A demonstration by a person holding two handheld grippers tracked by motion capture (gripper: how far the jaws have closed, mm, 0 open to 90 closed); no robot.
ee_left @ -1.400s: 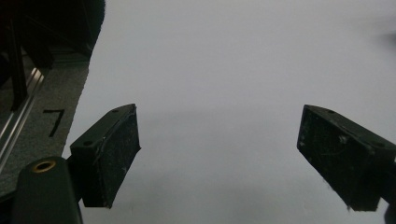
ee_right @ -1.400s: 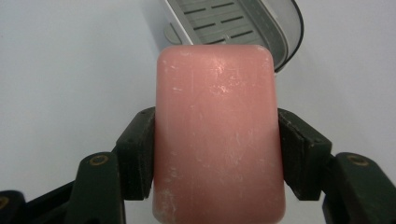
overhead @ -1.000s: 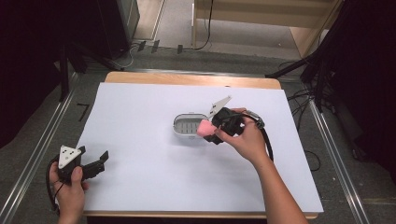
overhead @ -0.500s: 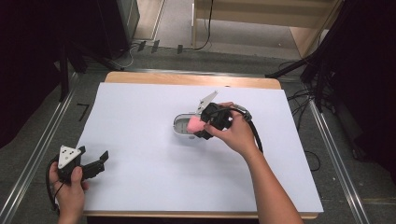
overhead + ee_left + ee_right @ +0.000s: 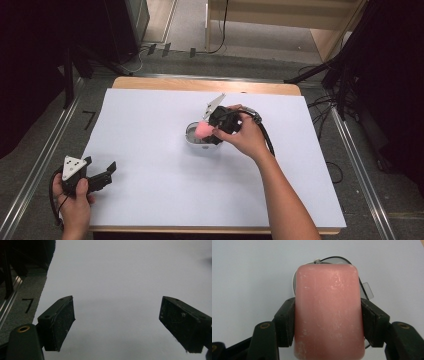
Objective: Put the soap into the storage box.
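I have the right tool point(image 5: 209, 131) clamped on the pink soap bar point(image 5: 202, 130), and in the right gripper view both pads press flat against the long sides of that bar point(image 5: 329, 312), which stands up between them and hides most of what is below. Under it sits the small clear dish point(image 5: 194, 141), roughly in the middle of the tabletop point(image 5: 150, 120); its thin rim point(image 5: 362, 287) peeks out on one side of the bar and above it, so the soap hangs right over the dish, though I cannot tell whether it touches the bottom. My right hand point(image 5: 245, 137) comes in from the near right, with its cable looping behind the wrist. There is wide bare white surface on every side of the dish, and the far wooden edge, the left edge and the right edge are all well apart from it. My left tool point(image 5: 102, 176) rests near the front left corner, close to the left edge, its jaws spread wide with nothing between them; in the left gripper view the pads point(image 5: 58, 322) frame plain white surface, with the tabletop's edge and the grey floor point(image 5: 22, 302) just off to one side.
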